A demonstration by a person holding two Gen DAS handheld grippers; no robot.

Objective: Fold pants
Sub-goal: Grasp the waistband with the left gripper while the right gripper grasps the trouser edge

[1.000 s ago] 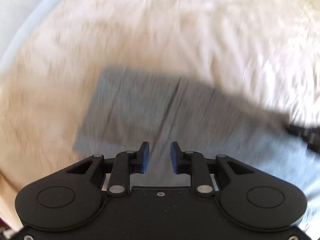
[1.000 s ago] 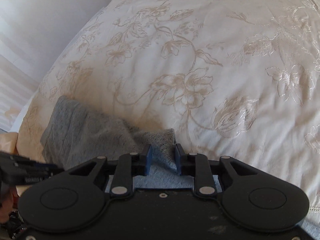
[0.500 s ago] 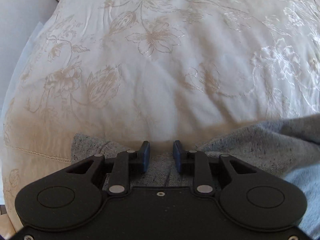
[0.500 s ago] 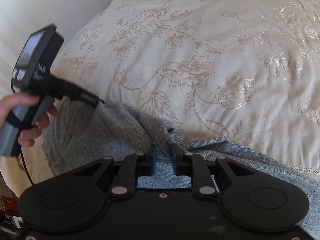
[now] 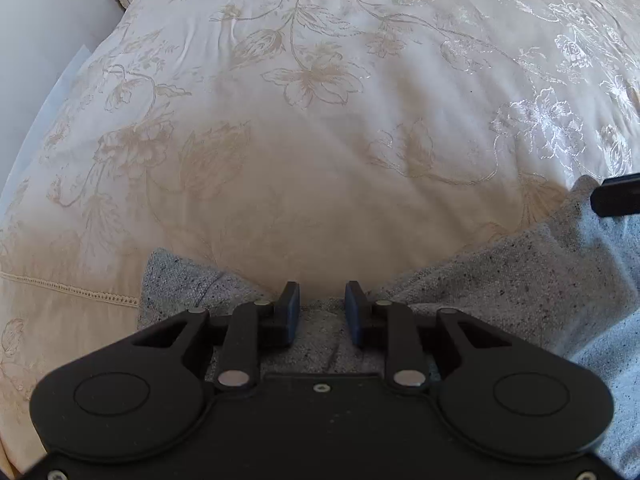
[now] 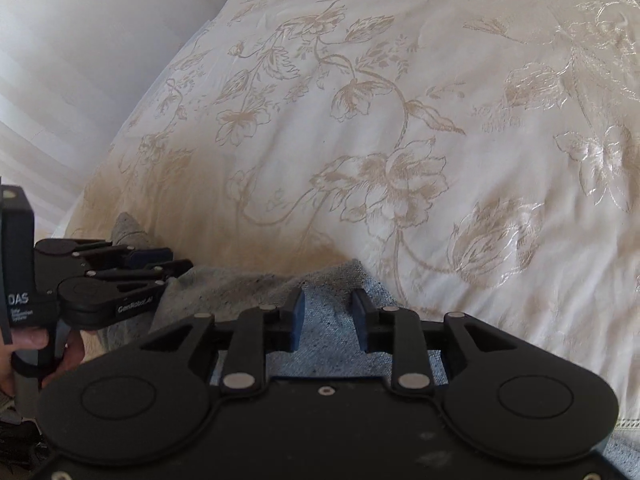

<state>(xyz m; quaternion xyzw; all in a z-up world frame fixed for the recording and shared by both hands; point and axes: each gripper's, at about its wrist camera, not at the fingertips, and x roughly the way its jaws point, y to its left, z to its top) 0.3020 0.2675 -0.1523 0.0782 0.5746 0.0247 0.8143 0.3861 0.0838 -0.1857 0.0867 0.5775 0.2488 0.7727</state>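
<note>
Left wrist view: the pants (image 5: 520, 292) lie on the bedspread (image 5: 320, 140) at its near edge. The left gripper (image 5: 322, 312) stands partly open over grey fabric, pads clear of it. The right gripper (image 6: 327, 316) is opening above the pants, nothing pinched. A hand (image 6: 32, 344) grips the left tool's handle.

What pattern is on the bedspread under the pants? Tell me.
A cream bedspread with beige embroidered flowers and trailing vines, seen best in the right wrist view; the pants are speckled grey.

Gripper bodies hide most of the pants (image 5: 520, 280).
</note>
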